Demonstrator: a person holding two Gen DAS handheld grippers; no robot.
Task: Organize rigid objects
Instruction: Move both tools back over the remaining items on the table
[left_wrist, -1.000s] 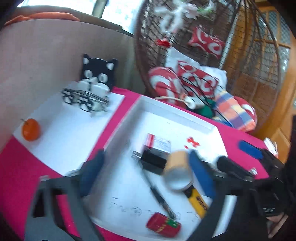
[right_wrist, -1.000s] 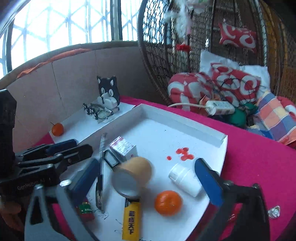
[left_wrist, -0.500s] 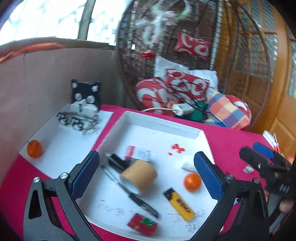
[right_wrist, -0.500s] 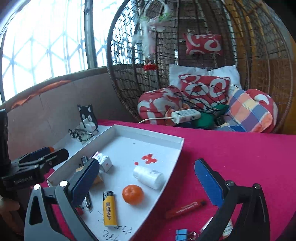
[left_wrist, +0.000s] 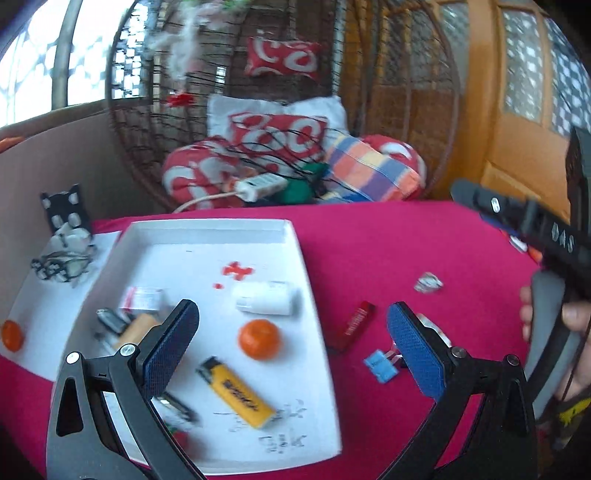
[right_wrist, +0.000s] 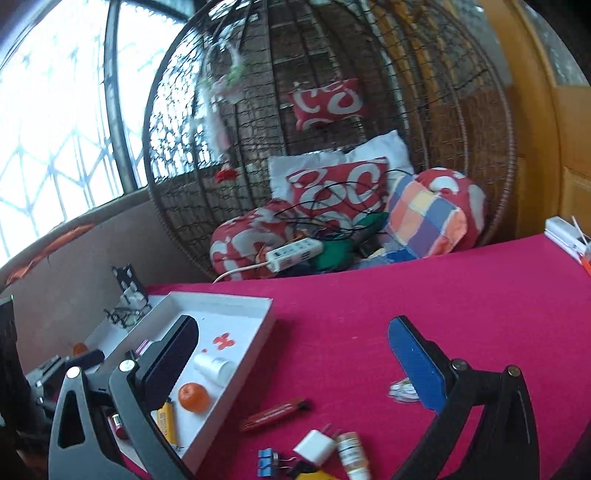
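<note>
red pen lies flat on the pink cloth just right of the white tray, among a blue clip and white plug. judged light, stiff, slick; best pinched mid-barrel across its width. left gripper and right gripper both gape, empty.

Wicker hanging chair behind surface, holding red-white cushions, plaid pillow, white power strip. Window at left.

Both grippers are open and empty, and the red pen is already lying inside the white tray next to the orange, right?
Not quite. The red pen lies on the pink cloth outside the white tray, as the left wrist view shows. Left gripper and right gripper are open and empty.
</note>
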